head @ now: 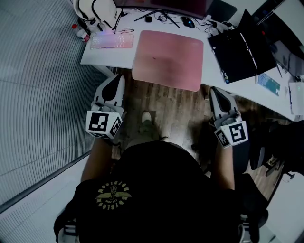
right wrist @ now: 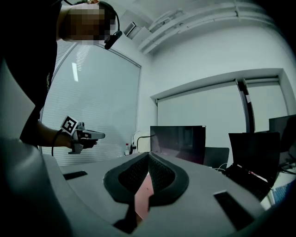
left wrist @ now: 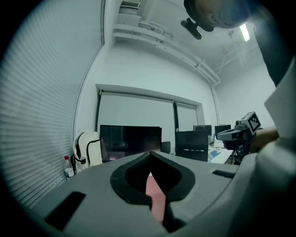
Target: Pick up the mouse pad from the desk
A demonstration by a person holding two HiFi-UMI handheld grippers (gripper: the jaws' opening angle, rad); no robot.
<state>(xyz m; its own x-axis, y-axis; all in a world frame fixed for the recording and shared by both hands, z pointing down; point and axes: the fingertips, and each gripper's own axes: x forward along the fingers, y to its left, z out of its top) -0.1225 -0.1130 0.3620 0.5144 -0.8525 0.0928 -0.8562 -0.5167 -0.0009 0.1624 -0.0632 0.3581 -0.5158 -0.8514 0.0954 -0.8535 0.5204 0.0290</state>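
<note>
So the pink mouse pad (head: 167, 59) is lying flat on the white desk (head: 213, 71), right in the middle, and its near edge looks like it pokes a bit past the desk's front edge. Nothing sits on it. Neither tool is touching it.

The left gripper (head: 116, 79) and the right gripper (head: 216, 91) both hang over the wood floor (head: 166, 107), just short of the desk, one near each front corner of the pad. Both point level at it. In the left gripper view the jaws of the left gripper (left wrist: 150, 153) are pressed together with nothing in them, and you only get a strip of pink through the notch behind the tips. Same deal for the right gripper (right wrist: 149, 154): jaws together, empty, pink showing beyond.

Around the pad: a pinkish keyboard (head: 111, 41) just beside it on the left, a black mouse (head: 188, 22) behind it, and an open black laptop (head: 242, 52) off to the right.

Container-wise, there's a small red-capped bottle (head: 80, 32) at the desk's far left corner, next to a white backpack (head: 97, 12). I can't tell what's inside either one. A dark monitor (left wrist: 131, 141) stands along the back.
</note>
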